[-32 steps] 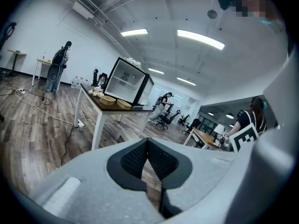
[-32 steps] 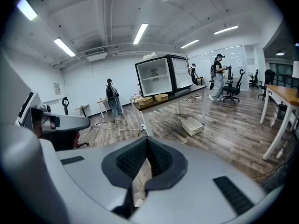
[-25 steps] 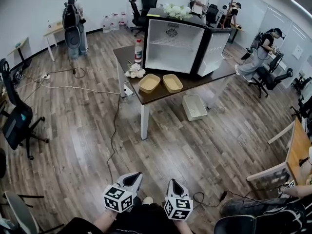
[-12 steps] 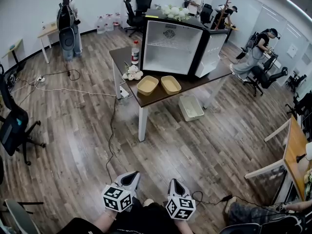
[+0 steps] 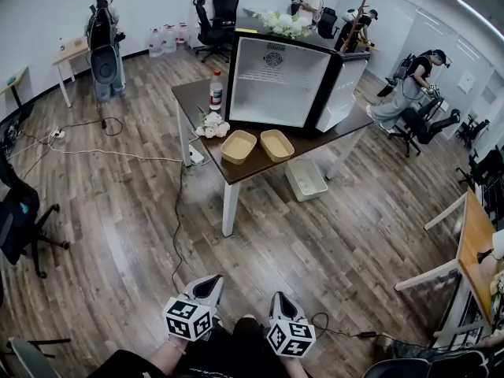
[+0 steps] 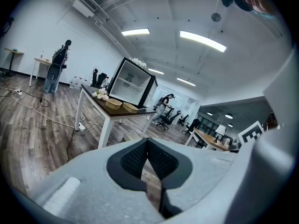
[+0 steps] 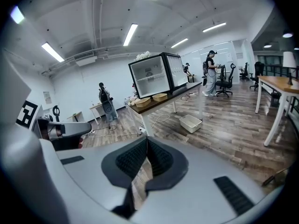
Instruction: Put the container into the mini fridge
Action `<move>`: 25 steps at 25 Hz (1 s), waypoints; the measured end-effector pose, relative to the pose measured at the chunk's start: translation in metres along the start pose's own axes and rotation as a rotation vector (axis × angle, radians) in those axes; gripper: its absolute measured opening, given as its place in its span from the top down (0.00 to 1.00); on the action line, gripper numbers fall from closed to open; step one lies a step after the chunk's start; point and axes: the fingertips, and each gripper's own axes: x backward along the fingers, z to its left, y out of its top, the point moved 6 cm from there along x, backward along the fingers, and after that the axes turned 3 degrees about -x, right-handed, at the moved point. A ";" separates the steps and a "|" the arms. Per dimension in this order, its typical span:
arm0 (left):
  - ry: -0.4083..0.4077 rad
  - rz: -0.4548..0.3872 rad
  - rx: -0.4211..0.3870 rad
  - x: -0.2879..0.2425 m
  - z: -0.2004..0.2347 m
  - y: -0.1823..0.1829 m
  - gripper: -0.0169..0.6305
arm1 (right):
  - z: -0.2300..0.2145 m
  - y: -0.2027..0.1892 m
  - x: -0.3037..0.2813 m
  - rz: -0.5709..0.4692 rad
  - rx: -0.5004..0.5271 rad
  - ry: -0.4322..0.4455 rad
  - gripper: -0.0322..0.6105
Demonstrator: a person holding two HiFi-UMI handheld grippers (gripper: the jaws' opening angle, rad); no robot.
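Left hand-held gripper and right hand-held gripper are hanging pressed together, empty, well apart from the containers sitting on the worktop before the open mini fridge; spreading jaws while approaching squarely seems wise.

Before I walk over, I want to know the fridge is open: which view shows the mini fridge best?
The head view: the mini fridge stands on the table, door swung open, its white inside facing the camera. Both gripper views show it too, but small and distant, at an angle.
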 end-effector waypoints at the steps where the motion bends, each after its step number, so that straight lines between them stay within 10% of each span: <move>1: 0.000 0.003 -0.005 -0.002 0.003 0.002 0.96 | 0.000 0.000 -0.004 0.005 -0.003 -0.004 0.94; 25: 0.160 -0.002 0.043 -0.154 0.045 0.055 0.96 | -0.066 0.100 -0.169 0.086 0.069 0.106 0.94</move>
